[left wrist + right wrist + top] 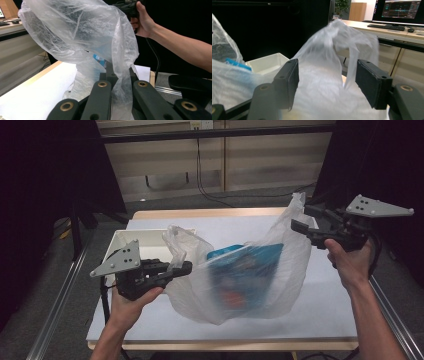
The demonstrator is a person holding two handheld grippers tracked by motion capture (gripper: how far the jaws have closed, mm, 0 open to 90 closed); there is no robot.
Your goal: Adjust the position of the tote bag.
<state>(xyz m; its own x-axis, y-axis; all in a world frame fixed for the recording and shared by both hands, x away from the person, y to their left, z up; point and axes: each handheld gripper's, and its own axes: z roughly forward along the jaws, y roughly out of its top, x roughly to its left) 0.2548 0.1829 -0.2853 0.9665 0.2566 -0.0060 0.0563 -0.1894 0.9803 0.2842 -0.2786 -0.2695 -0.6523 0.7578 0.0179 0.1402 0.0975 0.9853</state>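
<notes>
A thin see-through plastic bag [235, 285] hangs stretched over the white-covered table [325, 305], with a blue packet [245, 267] inside it. My left gripper [184, 268] is shut on the bag's left edge; in the left gripper view the film [82, 32] is pinched between the jaws of that gripper [118, 76]. My right gripper [306, 221] is held up at the bag's right top corner, jaws open. In the right gripper view the bag's handle [342, 45] rises between the two pads [291, 78] of the gripper [327, 75] without either pressing on it.
A white open bin [122, 240] stands at the table's back left, behind the left gripper; it is also in the right gripper view [265, 63]. Black curtains flank the table. A desk with a monitor [398, 8] stands far off.
</notes>
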